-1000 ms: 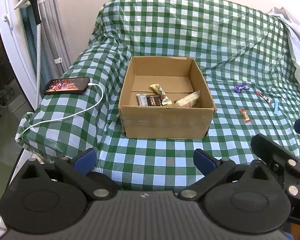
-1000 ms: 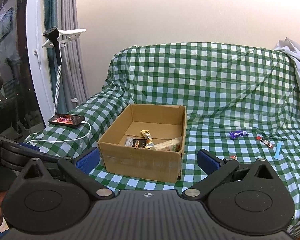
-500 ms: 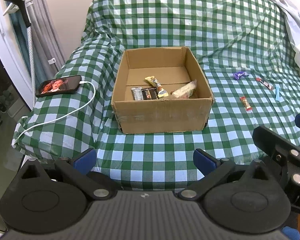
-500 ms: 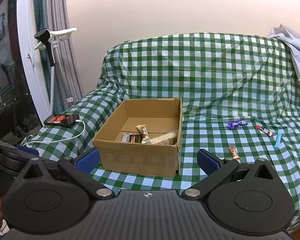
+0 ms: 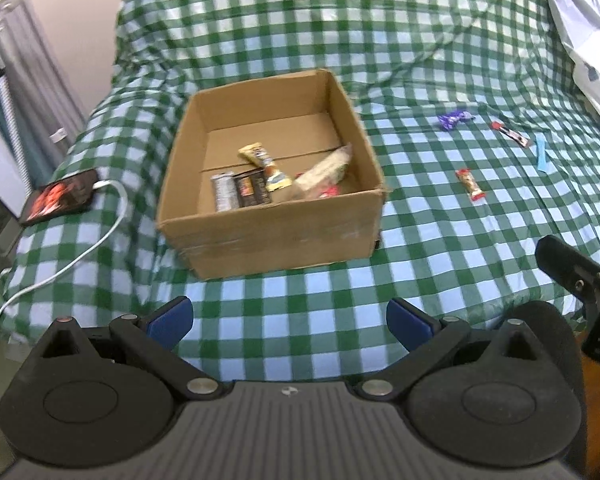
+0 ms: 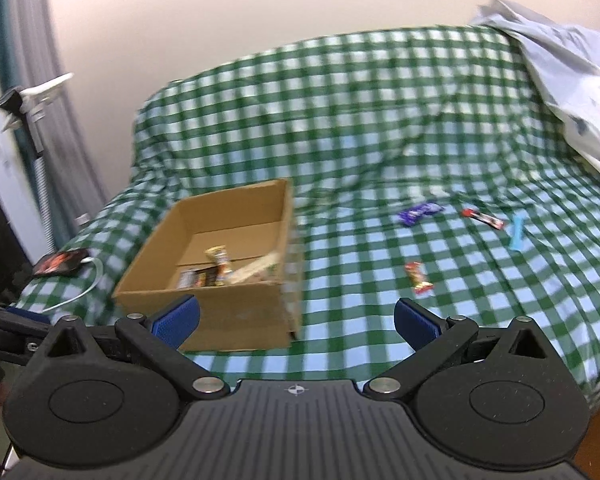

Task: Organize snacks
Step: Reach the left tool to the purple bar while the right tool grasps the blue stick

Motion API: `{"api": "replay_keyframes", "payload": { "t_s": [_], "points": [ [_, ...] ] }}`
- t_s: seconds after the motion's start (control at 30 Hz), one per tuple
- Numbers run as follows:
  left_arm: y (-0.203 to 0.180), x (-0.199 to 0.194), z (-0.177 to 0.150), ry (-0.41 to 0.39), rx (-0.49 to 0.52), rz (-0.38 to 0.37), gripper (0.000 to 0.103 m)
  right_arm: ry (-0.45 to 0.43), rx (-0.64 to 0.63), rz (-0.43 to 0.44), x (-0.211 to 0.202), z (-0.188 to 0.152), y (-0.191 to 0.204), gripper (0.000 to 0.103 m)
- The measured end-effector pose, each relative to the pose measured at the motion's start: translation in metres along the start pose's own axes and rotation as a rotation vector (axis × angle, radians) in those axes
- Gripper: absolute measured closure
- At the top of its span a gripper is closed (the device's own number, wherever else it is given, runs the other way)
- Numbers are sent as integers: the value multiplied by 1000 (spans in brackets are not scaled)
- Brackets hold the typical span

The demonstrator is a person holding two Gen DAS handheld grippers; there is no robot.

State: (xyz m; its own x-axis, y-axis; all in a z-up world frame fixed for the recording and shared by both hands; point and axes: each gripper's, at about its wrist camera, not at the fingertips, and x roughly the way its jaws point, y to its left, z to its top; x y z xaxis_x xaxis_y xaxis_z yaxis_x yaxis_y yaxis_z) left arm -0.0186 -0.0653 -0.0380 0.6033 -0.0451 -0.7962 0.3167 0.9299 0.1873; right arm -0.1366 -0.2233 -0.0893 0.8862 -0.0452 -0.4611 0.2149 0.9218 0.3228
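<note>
Both cameras have come nearer to the bed since the earlier frames, and the views are now blurred by motion.

From the left wrist, the left gripper (image 5: 288, 322) hangs over the near edge of the green checked cover (image 5: 260, 308) with its jaws wide apart and nothing between them. The cardboard box (image 5: 276, 232) sits ahead of it, open on top so that snacks can be dropped in; several wrapped snacks (image 5: 256, 184) already lie on its floor. To the right of the box, four loose pieces wait on the cover: a red bar (image 5: 470, 185), a purple wrapper (image 5: 454, 119), a dark red bar (image 5: 510, 134) and a blue stick (image 5: 542, 153). A phone (image 5: 60, 198) on its white cable (image 5: 80, 252) lies left of the box, away from the work.

From the right wrist, the right gripper (image 6: 296, 320) is also spread open and empty. The red bar (image 6: 419, 278) is the nearest loose piece, and I judge it the likely next pick. Nothing stands between it and the gripper; only the box's right wall (image 6: 290, 248) must be cleared afterwards.
</note>
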Motion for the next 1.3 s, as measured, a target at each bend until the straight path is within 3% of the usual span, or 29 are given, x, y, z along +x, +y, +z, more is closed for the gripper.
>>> {"api": "replay_keyframes", "payload": {
  "t_s": [0.3, 0.5, 0.7, 0.93, 1.13, 1.2, 1.3],
  "points": [
    [-69, 52, 61, 51, 61, -85, 0, -32, 71, -181, 32, 19, -86, 1],
    [-128, 111, 123, 35, 114, -108, 0, -43, 129, -283, 72, 37, -159, 1],
    [-196, 198, 192, 27, 208, -112, 0, -53, 147, -349, 149, 61, -238, 1],
    [-260, 298, 262, -67, 287, -107, 0, 12, 158, -402, 261, 67, -324, 1],
    [-307, 378, 301, -23, 313, -164, 0, 39, 150, -366, 339, 62, -370, 1],
    [-323, 401, 306, 6, 347, -193, 0, 91, 163, -385, 359, 57, -383, 1],
    [-340, 428, 306, 38, 393, -195, 0, 76, 42, -426, 372, 48, -380, 0]
  ]
}}
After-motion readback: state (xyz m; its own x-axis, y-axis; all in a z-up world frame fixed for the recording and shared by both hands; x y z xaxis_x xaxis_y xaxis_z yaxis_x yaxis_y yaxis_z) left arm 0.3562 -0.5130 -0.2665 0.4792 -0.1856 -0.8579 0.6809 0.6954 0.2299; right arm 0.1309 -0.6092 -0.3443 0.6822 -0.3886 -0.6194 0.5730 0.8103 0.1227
